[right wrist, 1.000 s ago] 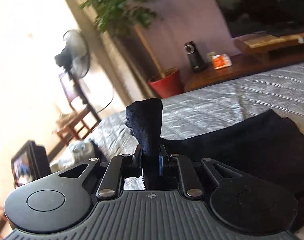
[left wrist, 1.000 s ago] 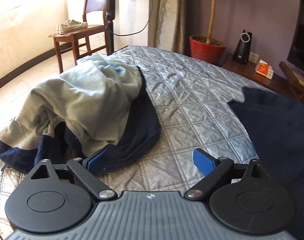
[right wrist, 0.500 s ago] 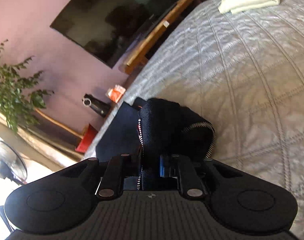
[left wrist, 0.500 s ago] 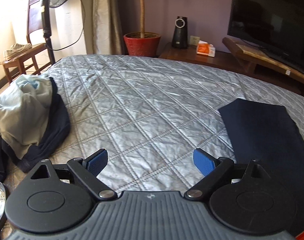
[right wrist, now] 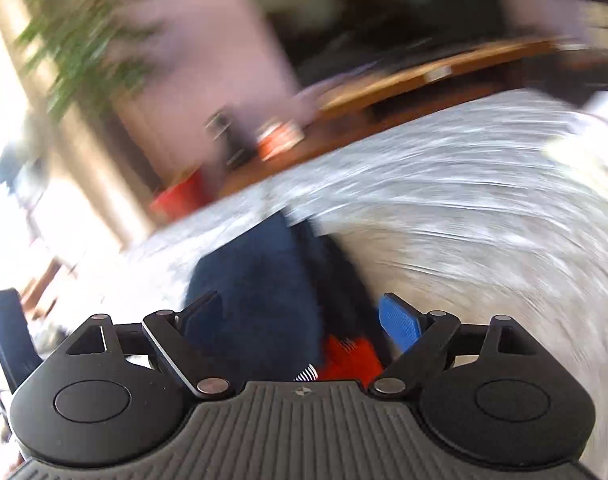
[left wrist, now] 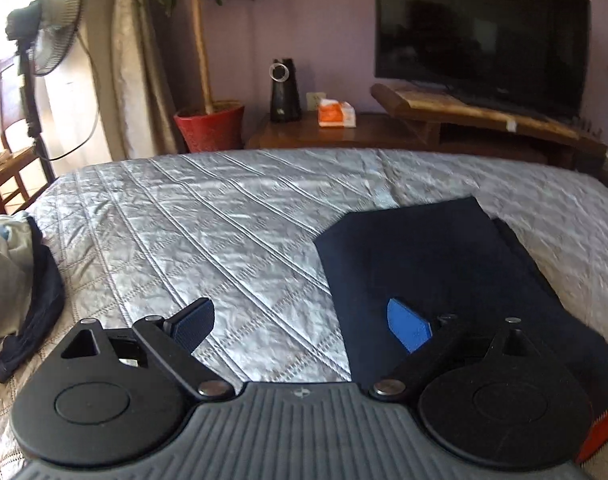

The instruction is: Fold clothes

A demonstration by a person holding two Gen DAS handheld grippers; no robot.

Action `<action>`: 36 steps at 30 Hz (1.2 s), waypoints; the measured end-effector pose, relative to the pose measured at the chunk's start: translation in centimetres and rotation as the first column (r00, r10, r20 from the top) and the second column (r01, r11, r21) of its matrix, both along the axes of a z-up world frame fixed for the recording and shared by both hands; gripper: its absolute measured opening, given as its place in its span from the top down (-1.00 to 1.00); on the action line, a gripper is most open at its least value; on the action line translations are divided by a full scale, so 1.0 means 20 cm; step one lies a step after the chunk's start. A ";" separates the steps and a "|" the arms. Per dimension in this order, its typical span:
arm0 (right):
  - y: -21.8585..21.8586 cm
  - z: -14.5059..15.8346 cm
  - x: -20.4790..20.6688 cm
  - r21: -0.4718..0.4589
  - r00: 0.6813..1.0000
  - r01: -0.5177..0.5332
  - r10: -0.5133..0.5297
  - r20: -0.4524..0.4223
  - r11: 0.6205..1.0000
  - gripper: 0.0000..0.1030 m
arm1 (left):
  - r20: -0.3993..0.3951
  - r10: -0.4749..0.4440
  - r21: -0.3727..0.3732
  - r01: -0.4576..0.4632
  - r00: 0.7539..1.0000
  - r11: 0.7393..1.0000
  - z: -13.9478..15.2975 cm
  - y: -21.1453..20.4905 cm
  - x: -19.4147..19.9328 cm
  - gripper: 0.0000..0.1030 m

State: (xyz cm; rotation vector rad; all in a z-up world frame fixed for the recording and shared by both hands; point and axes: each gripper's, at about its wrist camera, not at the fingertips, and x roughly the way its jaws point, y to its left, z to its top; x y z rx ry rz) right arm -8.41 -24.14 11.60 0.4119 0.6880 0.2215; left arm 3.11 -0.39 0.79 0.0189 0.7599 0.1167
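While folded, navy garment (left wrist: pixel 424 256) under right claw (right wrist: pixel 299 324)

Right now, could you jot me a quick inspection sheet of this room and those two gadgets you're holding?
Surface: grey quilted bedspread, wrinkled.
Job's things: dark navy garment lies flat and folded on the bedspread; an orange lining with a zipper shows at its near edge. A crumpled light-and-navy clothes pile lies at the left edge.
Clutter: pale folded items at the far right in the blurred right wrist view, otherwise nothing seen.
Grippers: left hand-held gripper open, empty; right hand-held gripper open over the garment.
Cables: fan cord hanging in a loop.
Surroundings: standing fan, potted plant, television, wooden chair.
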 end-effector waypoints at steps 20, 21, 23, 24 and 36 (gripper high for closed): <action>-0.02 -0.38 0.66 0.402 0.743 -0.463 0.593 -0.310 0.790 -1.00 | -0.030 -0.040 0.202 0.045 0.999 0.978 -0.08 -0.12 0.03 -0.79; -0.02 -0.38 0.69 0.444 0.721 -0.483 0.630 -0.289 0.755 -1.00 | -0.034 -0.039 0.207 0.046 0.999 0.977 -0.08 -0.13 0.03 -0.79; -0.05 -0.41 0.73 0.506 0.694 -0.495 0.672 -0.260 0.707 -1.00 | -0.028 -0.043 0.226 0.048 0.999 0.973 -0.09 -0.13 0.03 -0.80; -0.07 -0.43 0.75 0.525 0.686 -0.497 0.683 -0.249 0.691 -0.98 | -0.027 -0.045 0.232 0.050 0.999 0.971 -0.09 -0.14 0.04 -0.80; 0.16 -0.46 0.83 0.587 0.627 -0.485 0.726 -0.283 0.648 -0.95 | -0.049 -0.038 0.217 0.048 0.998 0.975 -0.11 -0.14 0.05 -0.78</action>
